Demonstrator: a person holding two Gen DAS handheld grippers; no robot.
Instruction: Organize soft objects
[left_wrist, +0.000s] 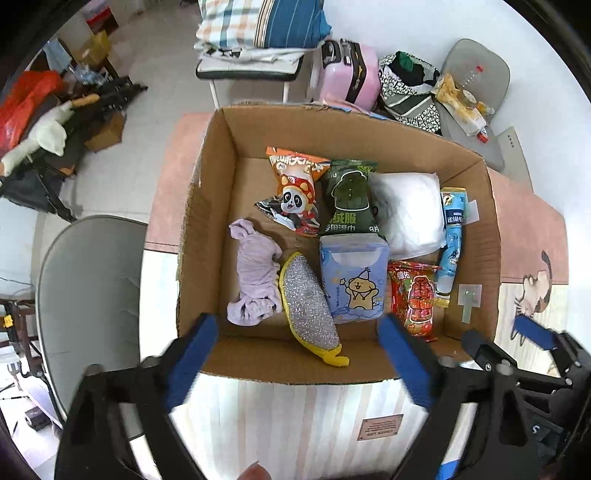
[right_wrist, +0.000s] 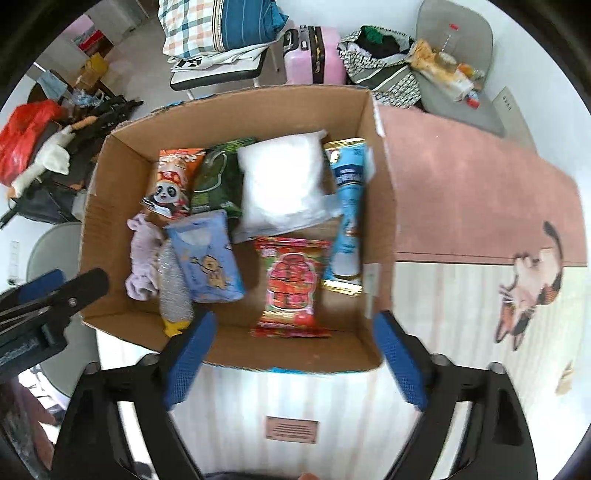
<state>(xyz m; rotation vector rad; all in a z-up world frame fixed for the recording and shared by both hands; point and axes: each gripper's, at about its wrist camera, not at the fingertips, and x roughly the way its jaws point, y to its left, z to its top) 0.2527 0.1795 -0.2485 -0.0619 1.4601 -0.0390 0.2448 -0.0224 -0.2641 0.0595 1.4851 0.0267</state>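
An open cardboard box (left_wrist: 207, 206) (right_wrist: 384, 206) holds soft things: a lilac cloth (left_wrist: 255, 273) (right_wrist: 142, 254), a silver and yellow scrubber (left_wrist: 308, 310) (right_wrist: 173, 291), a blue tissue pack (left_wrist: 354, 280) (right_wrist: 208, 258), a red snack bag (left_wrist: 415, 295) (right_wrist: 291, 291), a panda snack bag (left_wrist: 295, 188), a green wipes pack (left_wrist: 349, 199), a white pouch (left_wrist: 410, 214) (right_wrist: 284, 184) and a blue tube pack (left_wrist: 452, 240) (right_wrist: 347, 214). My left gripper (left_wrist: 299, 362) is open and empty above the box's near edge. My right gripper (right_wrist: 295, 358) is open and empty there too, and also shows in the left wrist view (left_wrist: 517, 343).
The box stands on a table with a pink and striped cloth (right_wrist: 461, 184) printed with cats. A grey chair (left_wrist: 88, 295) stands at the left. Behind are a chair with folded bedding (left_wrist: 258, 29), a pink suitcase (left_wrist: 351, 70) and a cluttered grey chair (left_wrist: 476, 96).
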